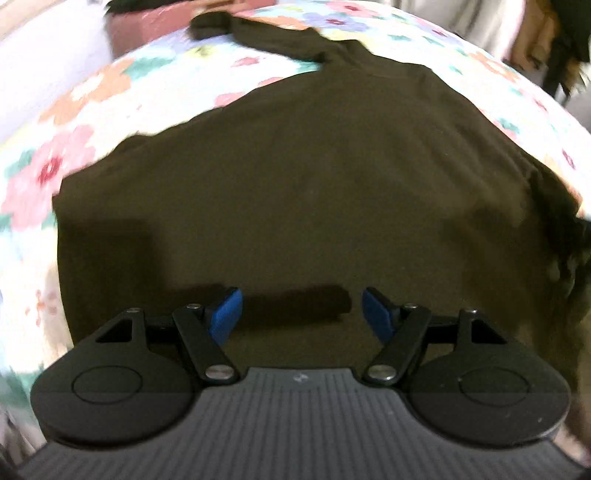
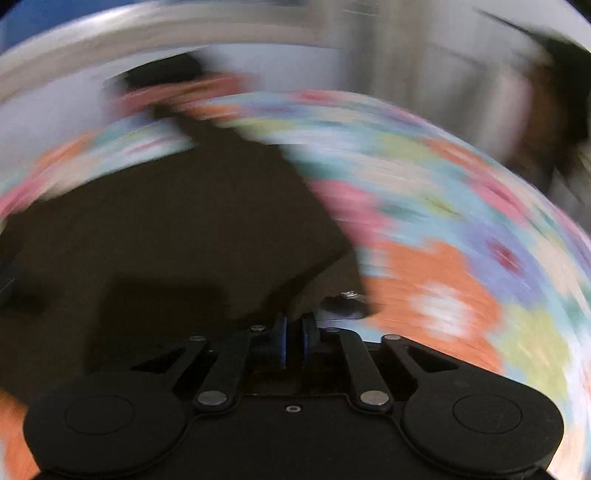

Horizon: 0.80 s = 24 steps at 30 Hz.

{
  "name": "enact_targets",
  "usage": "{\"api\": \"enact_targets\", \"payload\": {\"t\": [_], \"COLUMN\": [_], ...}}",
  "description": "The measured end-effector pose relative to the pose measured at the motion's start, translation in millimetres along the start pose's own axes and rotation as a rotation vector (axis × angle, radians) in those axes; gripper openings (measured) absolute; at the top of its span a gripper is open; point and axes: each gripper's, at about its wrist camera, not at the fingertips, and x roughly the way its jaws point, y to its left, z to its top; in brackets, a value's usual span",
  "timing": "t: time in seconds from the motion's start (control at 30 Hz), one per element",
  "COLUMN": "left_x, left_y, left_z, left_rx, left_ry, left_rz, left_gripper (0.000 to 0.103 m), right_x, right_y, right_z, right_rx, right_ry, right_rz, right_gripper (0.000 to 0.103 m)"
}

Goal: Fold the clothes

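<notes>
A dark brown long-sleeved shirt (image 1: 295, 177) lies spread on a floral bedsheet (image 1: 85, 110), one sleeve stretching to the far left. My left gripper (image 1: 301, 312) is open and empty, its blue pads (image 1: 225, 317) just above the shirt's near part. In the blurred right wrist view the shirt (image 2: 177, 229) fills the left half. My right gripper (image 2: 294, 338) is shut on a fold of the shirt's edge, which rises from between the pads.
The floral bedsheet (image 2: 443, 221) covers the bed around the shirt. A reddish pillow or box (image 1: 155, 22) sits at the far left beyond the sleeve. Dark clothes or furniture (image 1: 565, 44) stand at the far right.
</notes>
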Motion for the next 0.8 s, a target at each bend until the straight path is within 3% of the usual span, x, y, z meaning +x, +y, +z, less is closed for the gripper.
{"api": "enact_targets", "payload": {"t": [0.1, 0.17, 0.27, 0.33, 0.37, 0.47, 0.6, 0.73, 0.8], "left_x": [3.1, 4.3, 5.1, 6.9, 8.9, 10.9, 15.0, 18.6, 18.5], "left_y": [2.0, 0.2, -0.8, -0.7, -1.0, -5.3, -7.4, -8.8, -9.0], "left_z": [-1.3, 0.5, 2.2, 2.9, 4.0, 6.0, 8.3, 8.0, 7.1], "left_rx": [-0.019, -0.013, -0.016, -0.024, -0.027, -0.019, -0.023, -0.013, -0.013], "left_ry": [0.007, 0.000, -0.003, 0.001, 0.004, -0.006, -0.010, -0.007, -0.006], "left_rz": [-0.009, -0.014, -0.045, -0.067, -0.071, -0.074, -0.097, -0.101, -0.103], "left_gripper": [0.071, 0.071, 0.072, 0.072, 0.072, 0.072, 0.072, 0.072, 0.072], "right_x": [-9.1, -13.2, -17.7, -20.2, -19.9, -3.7, 31.0, 67.6, 80.7], "right_y": [53.4, 63.8, 47.8, 26.3, 15.9, -28.5, -76.0, -93.3, -89.6], "right_z": [-7.3, -10.0, -1.4, 9.1, 13.8, 33.2, 45.3, 48.2, 43.9], "right_rx": [-0.226, -0.269, -0.197, -0.110, -0.064, 0.179, 0.558, 0.770, 0.876], "right_ry": [0.035, 0.044, 0.039, 0.018, 0.010, 0.017, 0.027, 0.059, 0.085], "right_rz": [0.122, 0.141, 0.120, 0.099, 0.086, 0.052, 0.158, 0.213, 0.188], "right_gripper": [0.019, 0.023, 0.030, 0.050, 0.053, 0.055, 0.055, 0.055, 0.056]}}
